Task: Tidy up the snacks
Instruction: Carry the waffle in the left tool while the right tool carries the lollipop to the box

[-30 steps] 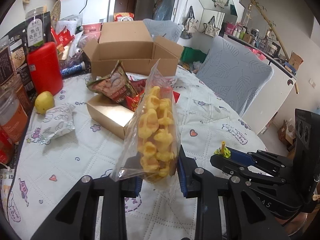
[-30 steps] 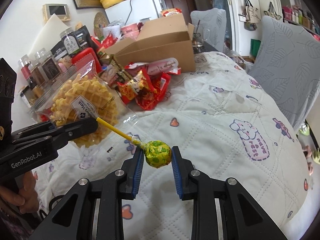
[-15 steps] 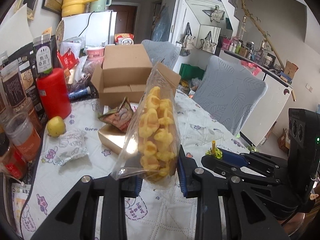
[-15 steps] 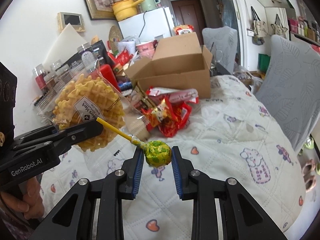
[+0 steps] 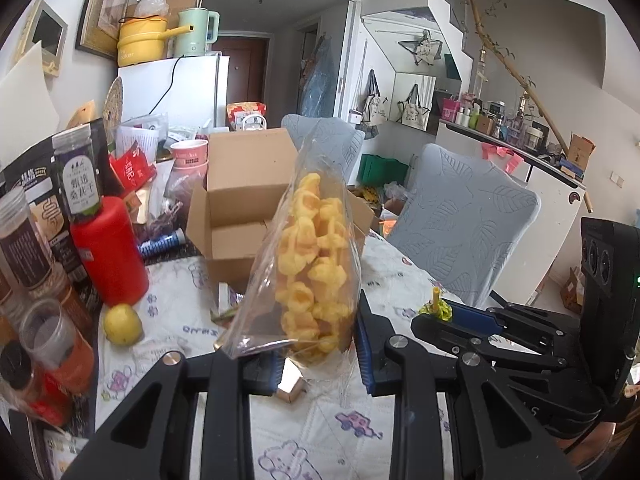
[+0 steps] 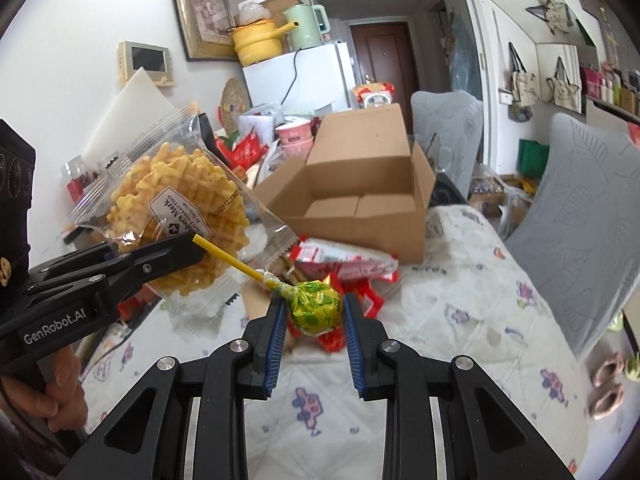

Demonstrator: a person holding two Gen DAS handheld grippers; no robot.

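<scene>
My left gripper (image 5: 318, 354) is shut on a clear bag of yellow waffle snacks (image 5: 310, 264), held upright above the table. In the right wrist view the same waffle bag (image 6: 180, 208) hangs at the left in the left gripper (image 6: 160, 254). My right gripper (image 6: 314, 320) is shut on a lollipop (image 6: 316, 308) in a yellow-green wrapper, its yellow stick pointing up-left. The lollipop (image 5: 436, 308) also shows at the right of the left wrist view. An open cardboard box (image 6: 360, 216) stands empty at the back of the table.
Red snack packets (image 6: 344, 260) lie in front of the box on the quilted tablecloth (image 6: 460, 300). Left of the box stand a red canister (image 5: 108, 248), jars (image 5: 52, 332) and a lemon (image 5: 122, 324). Grey covered chairs (image 5: 464, 224) stand at the right edge.
Both grippers have risen with their snacks still held; the table and the open box now sit lower in both views and more of the room shows.
</scene>
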